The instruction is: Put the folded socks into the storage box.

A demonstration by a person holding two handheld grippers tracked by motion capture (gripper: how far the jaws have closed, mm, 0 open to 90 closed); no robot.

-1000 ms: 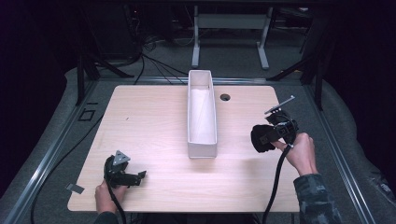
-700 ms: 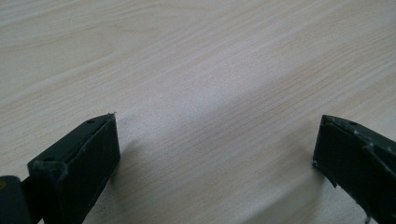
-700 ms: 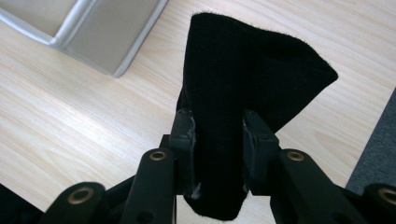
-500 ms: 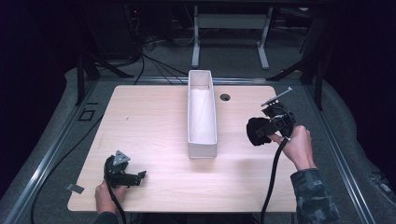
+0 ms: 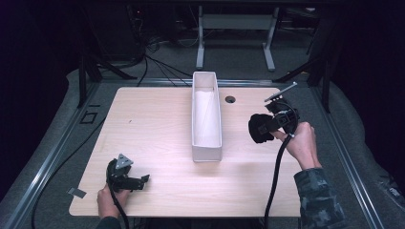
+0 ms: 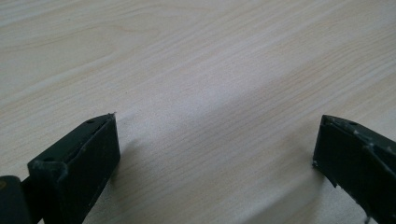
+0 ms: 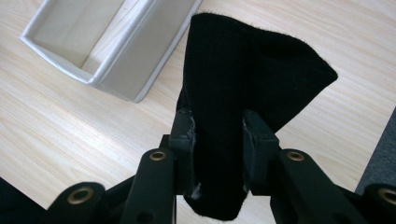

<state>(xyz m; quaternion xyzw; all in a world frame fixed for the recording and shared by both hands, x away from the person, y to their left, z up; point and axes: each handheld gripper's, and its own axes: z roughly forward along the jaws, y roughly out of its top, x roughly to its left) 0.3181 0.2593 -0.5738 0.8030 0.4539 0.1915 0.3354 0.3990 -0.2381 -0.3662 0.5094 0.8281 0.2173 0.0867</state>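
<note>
A black folded cloth (image 7: 243, 79) is clamped between the jaws of my right gripper (image 7: 217, 126), held above the table to the right of the long white box (image 5: 207, 114). In the high view the cloth (image 5: 259, 128) hangs ahead of the right gripper (image 5: 273, 123), a short way from the box's near end. The box (image 7: 112, 42) looks empty where its inside shows. My left gripper (image 5: 139, 181) rests low at the table's front left corner, jaws wide apart over bare wood (image 6: 215, 135) with nothing between them.
The light wooden table (image 5: 153, 124) has a round cable hole (image 5: 230, 99) just right of the box's far end. Metal rails and grey floor surround the table; a desk frame stands behind it. Cables trail from both grippers off the front edge.
My right gripper has carried the black cloth leftward and slightly up the table, closer to the white box. The left gripper has stayed in place.
</note>
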